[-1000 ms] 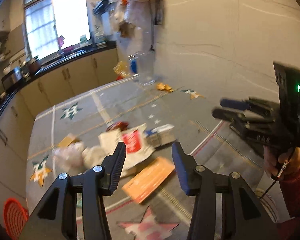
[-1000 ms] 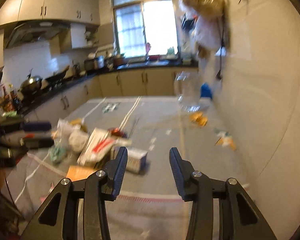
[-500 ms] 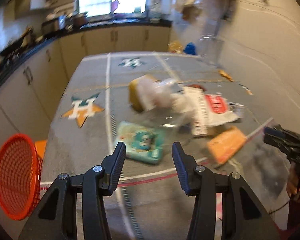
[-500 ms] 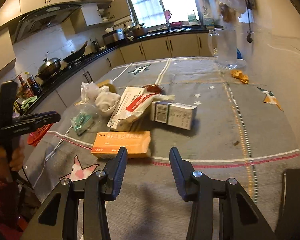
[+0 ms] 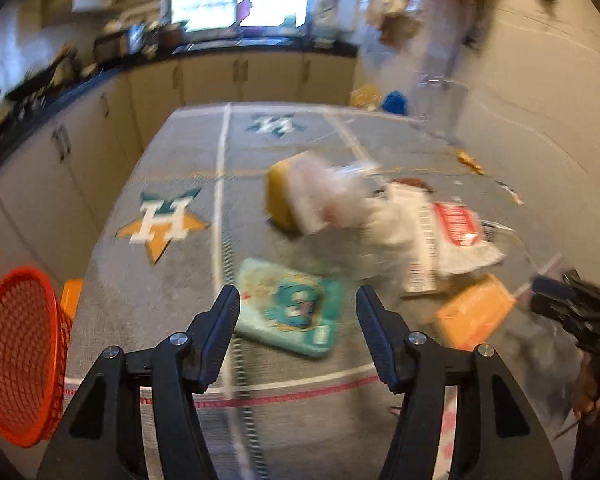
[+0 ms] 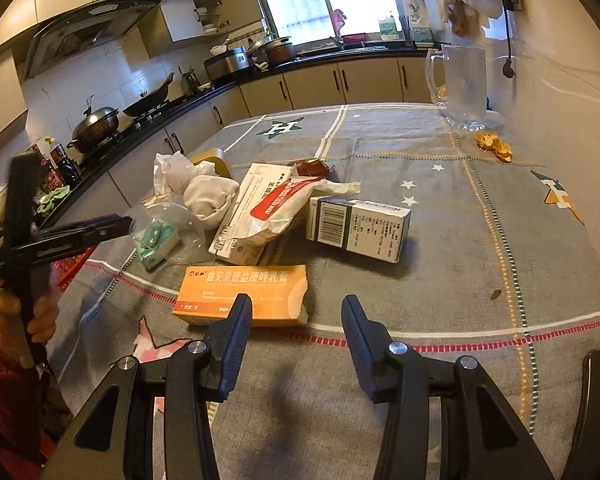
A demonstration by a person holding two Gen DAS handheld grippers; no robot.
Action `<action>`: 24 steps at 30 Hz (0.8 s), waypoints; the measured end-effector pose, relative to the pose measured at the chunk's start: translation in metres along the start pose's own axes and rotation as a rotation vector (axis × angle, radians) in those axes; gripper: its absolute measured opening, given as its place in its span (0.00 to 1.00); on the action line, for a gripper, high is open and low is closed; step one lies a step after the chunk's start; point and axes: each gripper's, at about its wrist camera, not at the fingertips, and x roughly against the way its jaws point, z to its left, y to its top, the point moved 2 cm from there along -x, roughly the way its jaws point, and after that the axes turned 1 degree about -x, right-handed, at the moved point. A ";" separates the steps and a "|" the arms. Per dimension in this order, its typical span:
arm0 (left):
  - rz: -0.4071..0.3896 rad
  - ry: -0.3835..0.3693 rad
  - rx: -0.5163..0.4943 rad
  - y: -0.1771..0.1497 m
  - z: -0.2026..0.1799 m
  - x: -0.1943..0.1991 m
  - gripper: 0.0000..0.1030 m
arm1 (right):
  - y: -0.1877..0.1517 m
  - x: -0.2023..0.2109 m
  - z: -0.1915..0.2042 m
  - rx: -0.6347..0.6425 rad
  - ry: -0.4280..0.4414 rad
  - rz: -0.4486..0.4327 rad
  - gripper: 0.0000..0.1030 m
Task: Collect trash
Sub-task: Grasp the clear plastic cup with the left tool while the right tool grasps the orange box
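Observation:
Trash lies in a heap on the grey tablecloth (image 6: 480, 240). An orange box (image 6: 244, 294) lies nearest, just beyond my right gripper (image 6: 296, 306), whose jaws are opening with nothing between them. Behind it are a green-and-white box (image 6: 358, 228), a white packet with a red label (image 6: 272, 208) and crumpled white tissue (image 6: 210, 194). A teal packet (image 5: 290, 306) lies under clear plastic right in front of my left gripper (image 5: 298, 300), which hangs over it with jaws opening and empty. The orange box (image 5: 474, 310) shows blurred at the right of the left wrist view.
An orange mesh basket (image 5: 18, 356) stands off the table's left edge. A glass jug (image 6: 462, 88) stands at the far right by the wall, with orange peel (image 6: 494, 146) near it. Kitchen counters with pots run along the left and back. A hand (image 6: 40, 316) holds the left gripper's handle.
Both grippers dropped toward the table and swung onto the trash heap. The left one turned from the wall side to face the teal packet, and its jaws widened. The right jaws widened slightly.

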 end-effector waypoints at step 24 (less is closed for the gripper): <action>0.045 -0.096 -0.070 0.001 -0.049 -0.016 0.68 | 0.013 -0.048 0.002 -0.009 0.109 0.107 0.49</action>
